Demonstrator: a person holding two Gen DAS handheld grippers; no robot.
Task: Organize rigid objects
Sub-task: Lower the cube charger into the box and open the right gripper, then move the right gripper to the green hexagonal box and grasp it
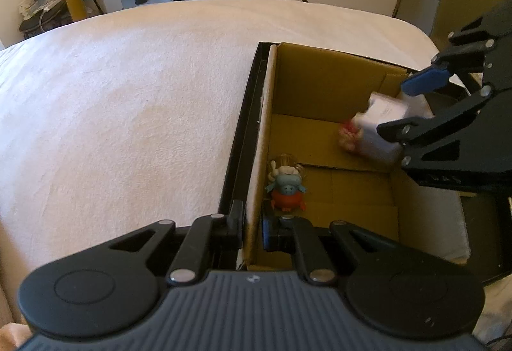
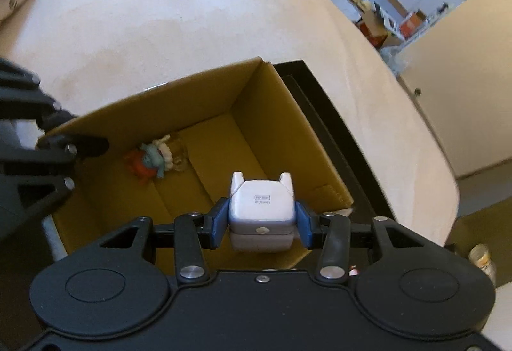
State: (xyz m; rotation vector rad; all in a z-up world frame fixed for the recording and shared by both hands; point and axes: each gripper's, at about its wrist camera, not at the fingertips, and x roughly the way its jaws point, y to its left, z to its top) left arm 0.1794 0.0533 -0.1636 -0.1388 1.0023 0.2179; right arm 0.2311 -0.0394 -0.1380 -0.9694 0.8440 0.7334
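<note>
My right gripper (image 2: 261,224) has its 2 blue fingers (image 2: 218,223) clamped on a white toy figure (image 2: 260,202), 1 pad on each side, base turned up toward my camera. The figure hangs between the fingers, over the open cardboard box (image 2: 204,94), clear of the box floor. Ahead and to the left of these fingers, a small blue-and-red figurine (image 2: 148,162) lies on the box floor near the far-left corner. My left gripper (image 1: 252,227) pinches the box wall (image 1: 260,165), fingers narrow, 1 outside and 1 inside. The figurine sits just ahead of the inner finger, close beside that wall. The box rests on a white cloth-covered surface (image 1: 128,101); a black frame (image 1: 246,114) runs along the box's outside.
</note>
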